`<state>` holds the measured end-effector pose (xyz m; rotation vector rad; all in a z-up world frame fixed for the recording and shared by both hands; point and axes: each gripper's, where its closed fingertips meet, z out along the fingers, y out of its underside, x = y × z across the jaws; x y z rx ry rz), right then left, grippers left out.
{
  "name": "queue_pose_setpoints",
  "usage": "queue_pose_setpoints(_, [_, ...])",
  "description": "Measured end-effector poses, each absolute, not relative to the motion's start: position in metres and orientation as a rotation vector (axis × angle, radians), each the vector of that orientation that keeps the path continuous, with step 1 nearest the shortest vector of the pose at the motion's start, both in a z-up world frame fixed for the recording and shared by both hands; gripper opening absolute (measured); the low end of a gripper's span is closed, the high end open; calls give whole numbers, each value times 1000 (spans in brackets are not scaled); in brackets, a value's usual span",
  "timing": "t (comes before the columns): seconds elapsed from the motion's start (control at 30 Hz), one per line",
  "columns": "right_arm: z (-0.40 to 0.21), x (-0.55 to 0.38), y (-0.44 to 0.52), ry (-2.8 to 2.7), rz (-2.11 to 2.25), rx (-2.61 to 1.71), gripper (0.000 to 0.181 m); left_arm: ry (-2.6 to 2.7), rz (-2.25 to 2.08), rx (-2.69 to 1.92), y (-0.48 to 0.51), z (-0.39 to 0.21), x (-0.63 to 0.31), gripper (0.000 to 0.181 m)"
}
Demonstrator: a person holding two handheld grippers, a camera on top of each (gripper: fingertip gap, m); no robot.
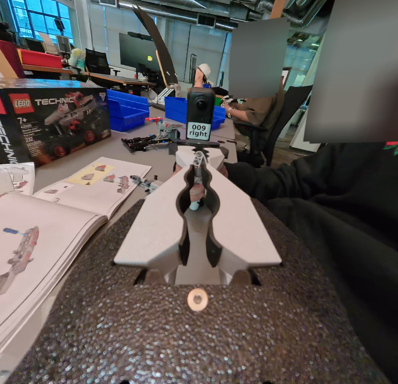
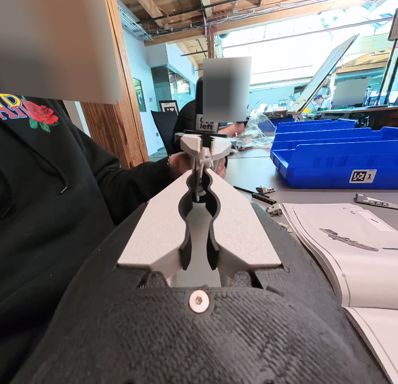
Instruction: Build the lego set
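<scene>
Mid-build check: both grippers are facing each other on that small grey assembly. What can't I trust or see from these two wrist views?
- Grey assembly: left wrist view, the left gripper fingers cover most of it; pin seating unreadable.
- Same assembly, right wrist view: the right gripper tips hide its lower part.
- Instruction booklet: cut by the left edge; step drawings too small.
- Blue bins: walls hide contents.
</scene>
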<state>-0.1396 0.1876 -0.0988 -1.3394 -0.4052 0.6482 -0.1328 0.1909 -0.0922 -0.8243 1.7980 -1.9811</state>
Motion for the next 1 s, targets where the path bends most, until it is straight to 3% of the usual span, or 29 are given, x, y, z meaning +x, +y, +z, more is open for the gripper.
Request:
queue_pose_setpoints(0.43, [-102,-126,200,-263,729,-1393,4,1673,-2093,-1078,205,-98,-118,6])
queue_pose_setpoints(0.7, [-107,-129,202,-289,688,-1432,4,1820,-1740,-987,206,-103,-120,6])
queue_pose_setpoints(1.0, [-102,-130,201,-267,728,-1393,4,1786,-1746,-920,204,-97,-121,6])
